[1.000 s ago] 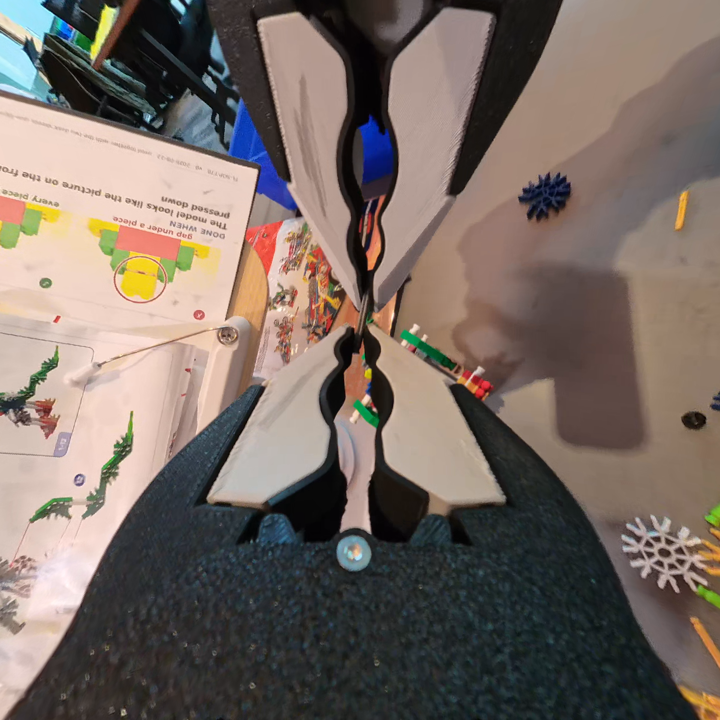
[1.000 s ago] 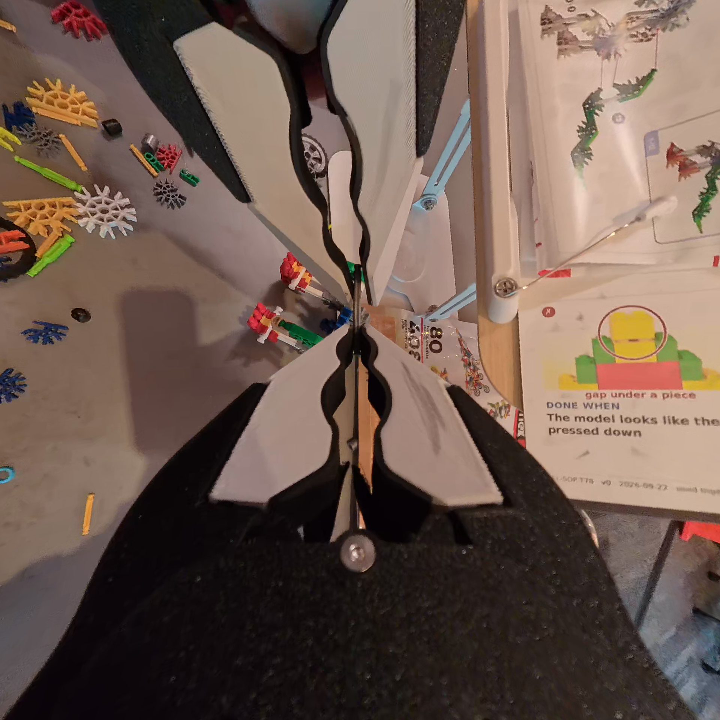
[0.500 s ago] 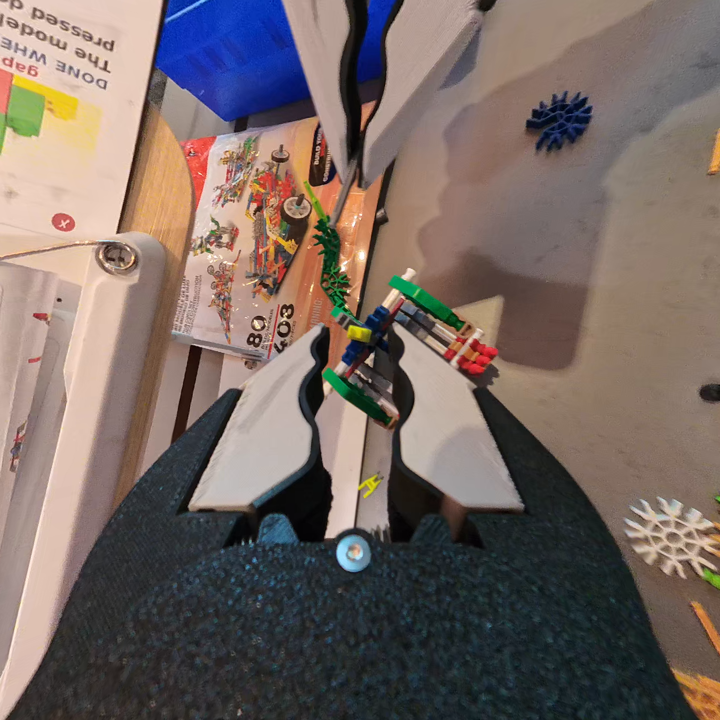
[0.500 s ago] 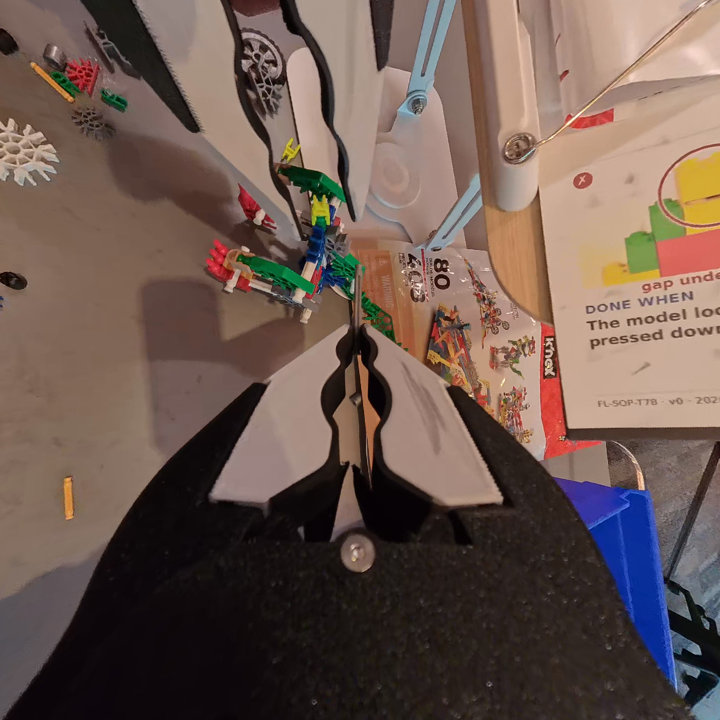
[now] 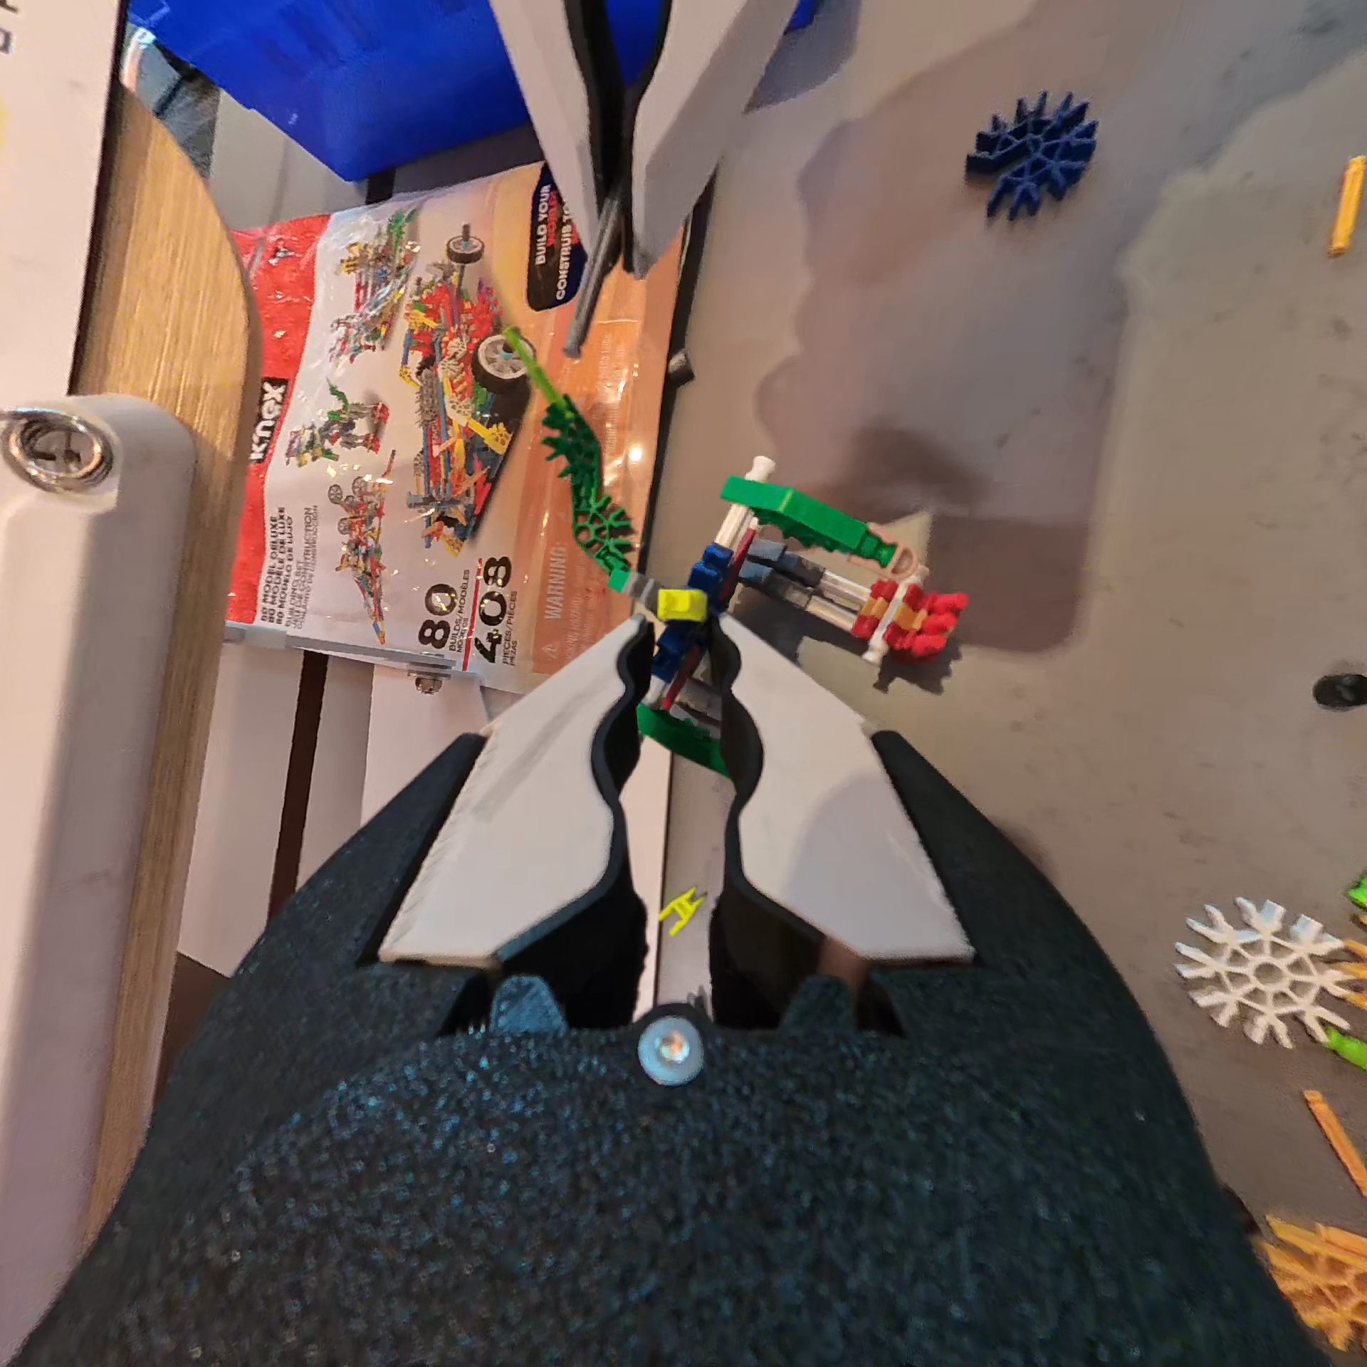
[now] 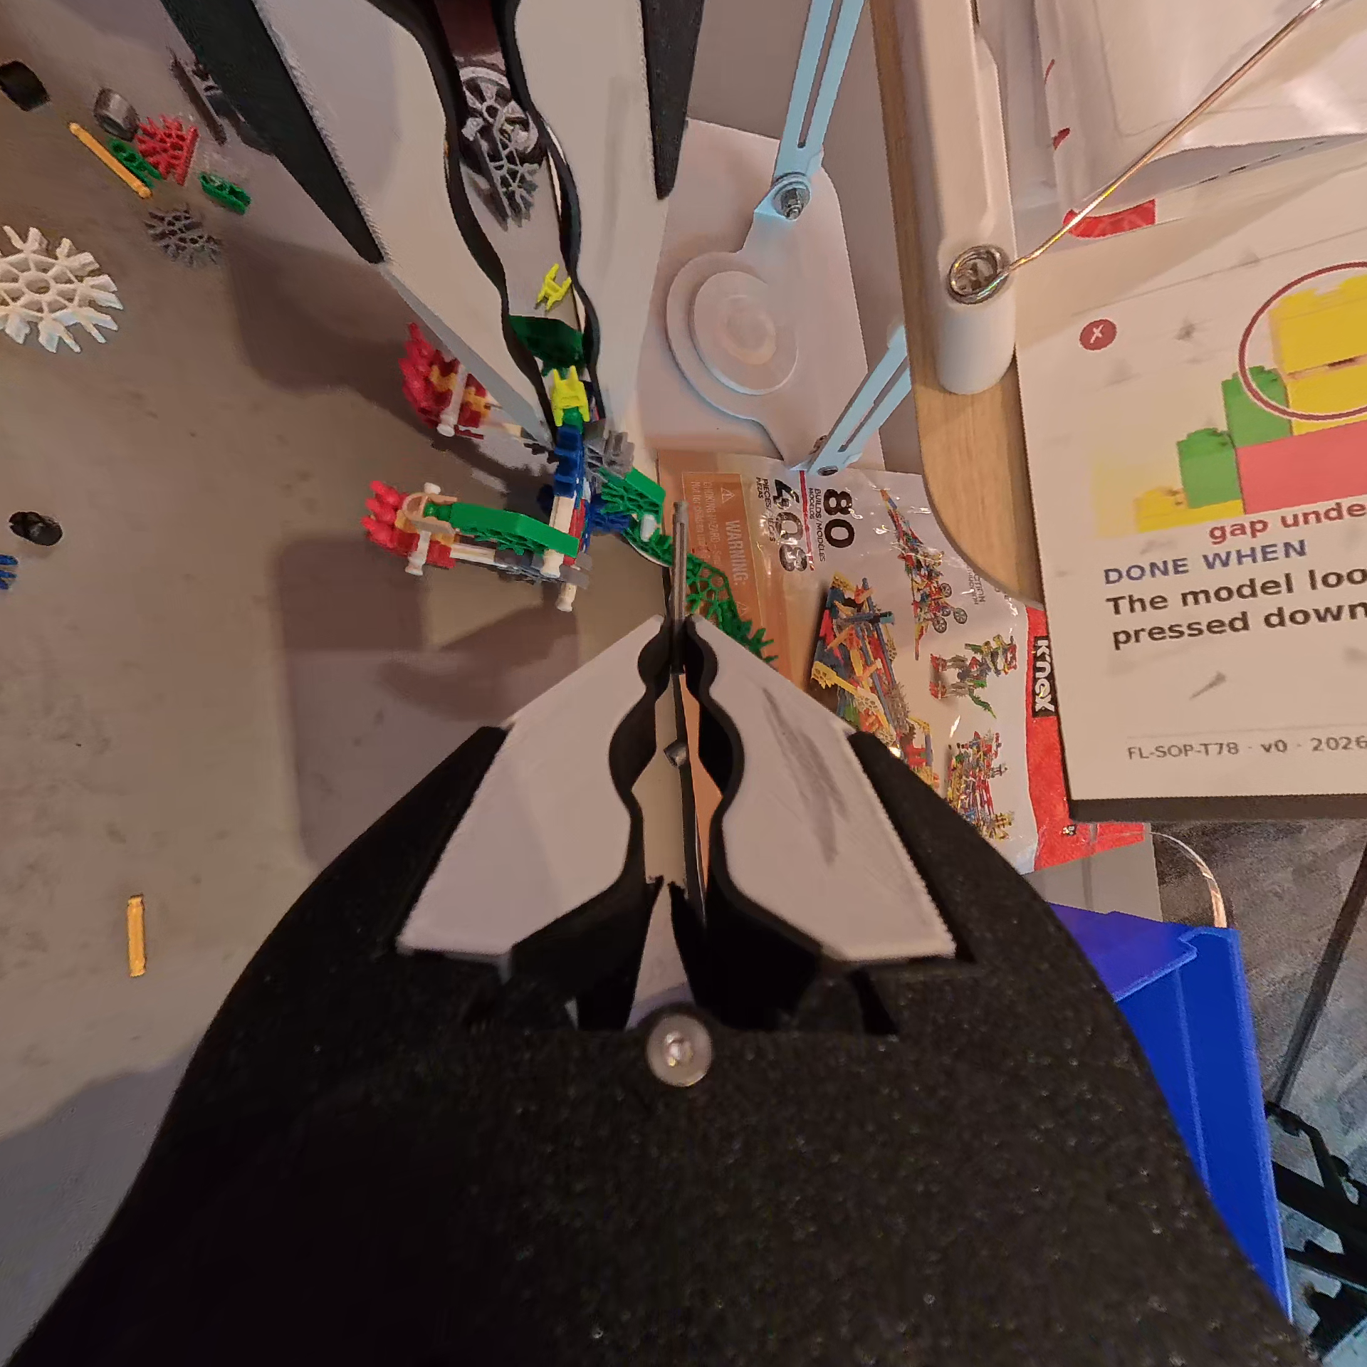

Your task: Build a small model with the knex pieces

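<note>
Left wrist view, from nine o'clock across: a white stand foot (image 5: 89, 666) lies on a wooden board (image 5: 166, 385), then a printed toy bag (image 5: 414, 458) sits below a blue bin (image 5: 385, 81). At centre the left hand-held gripper (image 5: 684, 636) grasps the blue and yellow hub of a toy model (image 5: 784, 569), whose green wings and red tips spread toward two o'clock over the grey surface (image 5: 962, 740). A green spiky chain (image 5: 592, 495) trails from the hub toward eleven o'clock onto the bag. At twelve o'clock the right hand-held gripper (image 5: 618, 244) points down, clenched on a thin grey rod (image 5: 588, 296). At one o'clock lies a blue connector (image 5: 1032, 159); at four o'clock a white snowflake (image 5: 1257, 976).

Right wrist view, from nine o'clock: the snowflake (image 6: 52, 288) lies at ten o'clock, and a short yellow rod (image 6: 135, 936) at eight o'clock. The model (image 6: 518, 510) sits just above centre, its hub held by the left hand-held gripper (image 6: 573, 436) coming in from twelve o'clock. The right hand-held gripper (image 6: 677, 629) pinches the rod (image 6: 679, 562), whose tip is near the chain (image 6: 710, 584) but I cannot tell if it touches. At three o'clock are the bag (image 6: 888, 629) and an instruction sheet (image 6: 1198, 518); the bin (image 6: 1183, 1035) is at four o'clock.
</note>
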Demonstrator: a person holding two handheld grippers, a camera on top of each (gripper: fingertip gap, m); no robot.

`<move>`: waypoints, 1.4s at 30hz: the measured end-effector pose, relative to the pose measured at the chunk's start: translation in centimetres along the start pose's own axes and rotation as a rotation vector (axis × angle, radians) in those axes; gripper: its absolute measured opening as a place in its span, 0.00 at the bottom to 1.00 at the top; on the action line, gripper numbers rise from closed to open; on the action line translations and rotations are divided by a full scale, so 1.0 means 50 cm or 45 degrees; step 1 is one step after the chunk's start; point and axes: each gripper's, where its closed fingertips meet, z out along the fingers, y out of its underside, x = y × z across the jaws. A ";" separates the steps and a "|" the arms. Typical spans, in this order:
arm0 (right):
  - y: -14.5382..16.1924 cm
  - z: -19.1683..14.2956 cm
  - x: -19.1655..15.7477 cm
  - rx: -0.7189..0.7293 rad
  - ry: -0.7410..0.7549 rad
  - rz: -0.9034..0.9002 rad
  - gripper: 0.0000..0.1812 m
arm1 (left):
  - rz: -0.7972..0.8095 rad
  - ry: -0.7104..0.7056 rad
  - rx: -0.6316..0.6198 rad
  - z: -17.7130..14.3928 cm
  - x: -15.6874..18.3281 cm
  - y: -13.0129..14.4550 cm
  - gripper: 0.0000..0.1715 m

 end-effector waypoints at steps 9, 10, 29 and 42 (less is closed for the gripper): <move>-0.012 0.007 -0.037 0.020 -0.099 -0.045 0.01 | 0.018 0.172 -0.034 -0.025 0.060 0.003 0.04; -0.015 0.008 -0.043 0.028 -0.117 -0.050 0.01 | 0.013 0.175 -0.029 -0.025 0.061 0.002 0.04; -0.053 0.011 -0.110 0.107 -0.284 -0.110 0.01 | -0.014 0.250 0.017 -0.041 0.080 -0.009 0.10; -0.070 0.031 -0.136 0.091 -0.309 -0.147 0.01 | 0.075 0.190 0.088 -0.091 0.076 -0.038 0.05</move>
